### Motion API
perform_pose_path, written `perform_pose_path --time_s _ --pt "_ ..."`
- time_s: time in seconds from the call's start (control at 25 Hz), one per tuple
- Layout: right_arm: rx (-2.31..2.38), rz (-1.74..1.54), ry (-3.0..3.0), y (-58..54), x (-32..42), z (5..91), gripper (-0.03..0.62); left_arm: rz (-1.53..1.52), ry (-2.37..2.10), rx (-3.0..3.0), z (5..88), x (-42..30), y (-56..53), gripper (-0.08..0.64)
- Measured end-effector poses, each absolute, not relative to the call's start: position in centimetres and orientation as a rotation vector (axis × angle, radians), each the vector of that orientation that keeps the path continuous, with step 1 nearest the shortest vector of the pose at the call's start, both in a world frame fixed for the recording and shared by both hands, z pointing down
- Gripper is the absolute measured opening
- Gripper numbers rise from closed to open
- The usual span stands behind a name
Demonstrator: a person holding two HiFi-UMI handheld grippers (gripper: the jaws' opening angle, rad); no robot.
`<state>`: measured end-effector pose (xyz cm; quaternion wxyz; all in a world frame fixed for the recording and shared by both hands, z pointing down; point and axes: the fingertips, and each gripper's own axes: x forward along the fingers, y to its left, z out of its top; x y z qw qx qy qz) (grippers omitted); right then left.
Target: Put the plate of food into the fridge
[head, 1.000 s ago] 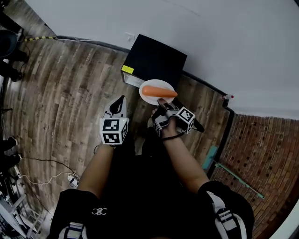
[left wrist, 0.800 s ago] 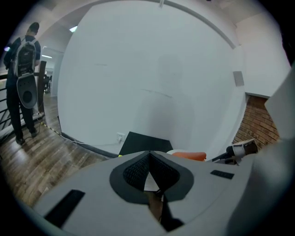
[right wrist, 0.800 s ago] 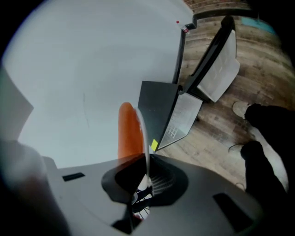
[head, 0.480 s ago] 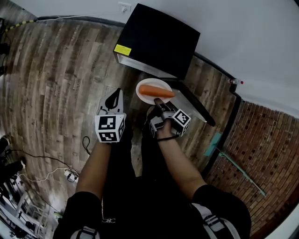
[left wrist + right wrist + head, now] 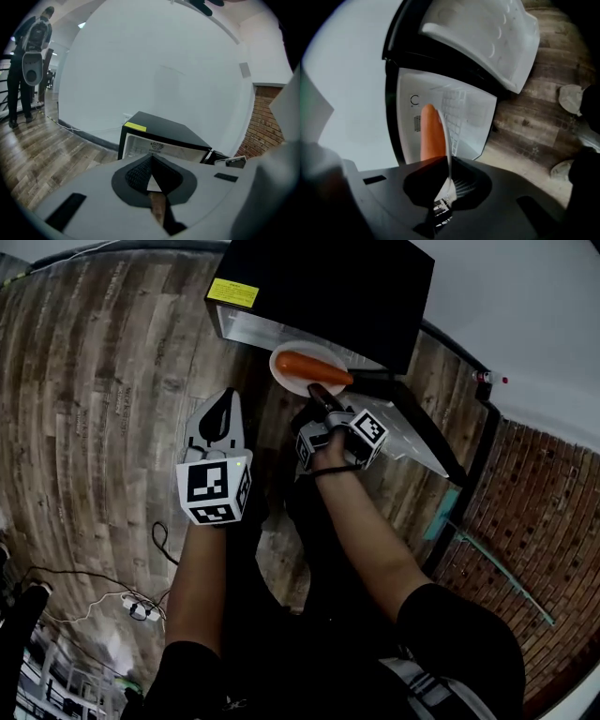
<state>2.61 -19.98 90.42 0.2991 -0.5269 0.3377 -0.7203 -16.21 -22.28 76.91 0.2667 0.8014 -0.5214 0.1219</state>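
A white plate with an orange carrot on it hangs just in front of the open black mini fridge. My right gripper is shut on the plate's near rim. In the right gripper view the plate shows edge-on with the carrot to its left, both before the fridge's white inside. That gripper's jaws pinch the rim. My left gripper hovers left of the plate, shut and holding nothing. It points at the fridge, jaw tips together.
The fridge door stands swung open to the right, its white liner showing. Behind lie a white wall and a brick wall. Cables trail over the wooden floor at lower left. A person stands far off to the left.
Both grippers and the plate have moved forward toward the open fridge, which now fills the top of the head view. The right gripper's hold on the plate is unchanged.
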Motion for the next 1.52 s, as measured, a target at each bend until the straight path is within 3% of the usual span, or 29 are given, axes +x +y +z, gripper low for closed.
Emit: perform_pose_path --time_s 0.48,0.88,1.04,1.28,1.52 --pt "-1.416 -1.677 0.895 -31.0 4.9 99.9 0.035 0.274 -1.458 2.183 86.4 -16.0 -23.4 -0.003" --pt "-1.661 -1.603 0.960 -32.4 7.9 101.2 0.040 0.272 -1.451 2.140 87.1 -16.8 -23.2 -0.003" --pt "-1.775 -1.605 1.013 -31.9 7.5 101.4 0.060 0.298 -1.422 2.146 87.2 -15.8 -22.2 -0.003" --pt "-1.885 -1.608 1.034 -31.1 7.6 101.5 0.177 0.325 -1.398 2.153 87.2 -15.1 -21.6 -0.003" --pt "-1.865 -1.630 1.032 -29.2 7.9 101.6 0.178 0.325 -1.394 2.111 87.3 -15.2 -21.1 -0.003"
